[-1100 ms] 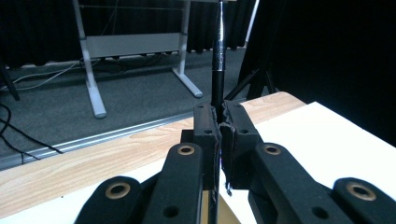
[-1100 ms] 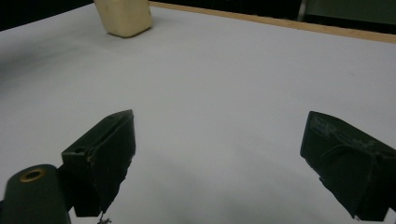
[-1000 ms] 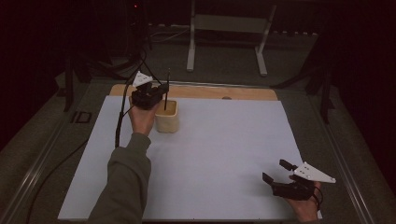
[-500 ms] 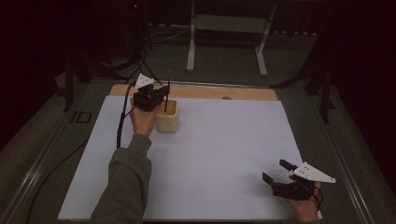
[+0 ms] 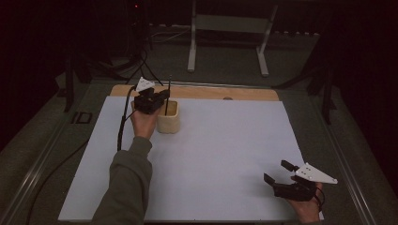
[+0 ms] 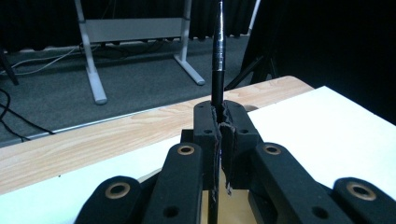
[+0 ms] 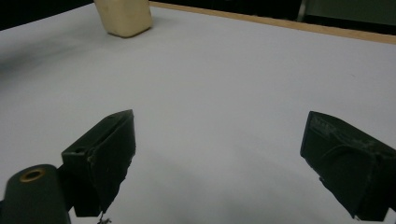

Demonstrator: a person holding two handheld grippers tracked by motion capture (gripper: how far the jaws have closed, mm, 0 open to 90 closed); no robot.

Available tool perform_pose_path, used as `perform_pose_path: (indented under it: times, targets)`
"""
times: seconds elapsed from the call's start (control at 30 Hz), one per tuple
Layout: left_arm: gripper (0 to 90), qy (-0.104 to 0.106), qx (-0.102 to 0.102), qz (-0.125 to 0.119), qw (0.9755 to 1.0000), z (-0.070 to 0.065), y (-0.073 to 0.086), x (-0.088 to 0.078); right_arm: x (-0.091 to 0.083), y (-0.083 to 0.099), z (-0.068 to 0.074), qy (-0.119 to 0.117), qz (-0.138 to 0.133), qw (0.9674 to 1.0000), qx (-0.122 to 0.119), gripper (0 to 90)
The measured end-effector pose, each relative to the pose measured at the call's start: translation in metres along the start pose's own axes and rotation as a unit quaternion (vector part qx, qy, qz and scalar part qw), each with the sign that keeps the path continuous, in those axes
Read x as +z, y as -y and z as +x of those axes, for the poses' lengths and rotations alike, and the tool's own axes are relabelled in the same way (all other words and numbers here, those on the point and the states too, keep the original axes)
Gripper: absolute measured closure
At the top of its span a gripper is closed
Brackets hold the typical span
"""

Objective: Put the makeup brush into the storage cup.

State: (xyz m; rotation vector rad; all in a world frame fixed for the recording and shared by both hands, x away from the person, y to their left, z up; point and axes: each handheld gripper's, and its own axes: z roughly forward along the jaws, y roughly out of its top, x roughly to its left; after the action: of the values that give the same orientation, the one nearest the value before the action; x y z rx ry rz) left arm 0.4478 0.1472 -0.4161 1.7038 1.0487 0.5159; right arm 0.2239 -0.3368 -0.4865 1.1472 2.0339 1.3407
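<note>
A cream cup [image 5: 170, 123] stands on the white sheet [image 5: 225, 140] at the far left. My left gripper [image 5: 162, 97] hovers at the cup's left rim, shut on a thin black pen [image 5: 167, 93] that stands upright with its lower end inside the cup. In the left gripper view the pads [image 6: 212, 128] pinch the pen [image 6: 218, 60], which rises straight above them. My right gripper [image 5: 276, 171] rests near the front right corner, open with nothing between its fingers [image 7: 109, 149]. The right gripper view has the cup [image 7: 123, 16] far off at top left.
A wooden board [image 5: 211, 92] runs along the far edge of the sheet. A white metal stand [image 5: 227, 42] is on the floor beyond the table. The left gripper's cable [image 5: 123, 124] trails down the sheet's left side. A small dark block [image 5: 83, 117] lies left of the sheet.
</note>
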Motion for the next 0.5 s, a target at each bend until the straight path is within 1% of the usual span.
perform_pose_path:
  times: [0.13,0.4,0.5]
  targets:
    - [86.4,0.000,0.000,0.006,1.0000,0.0007,0.0036,0.0005,-0.0001,-0.0001,0.0001,0.000,0.000,1.0000,0.000,10.3]
    - [86.2,-0.001,0.001,0.011,0.9999,0.0006,0.0083,0.0004,-0.0001,-0.0001,0.0002,0.000,0.000,1.0000,0.000,10.3]
    - [86.0,0.001,0.005,0.015,0.9999,-0.0005,0.0101,0.0007,0.0000,-0.0001,0.0003,0.000,0.001,1.0000,0.000,10.3]
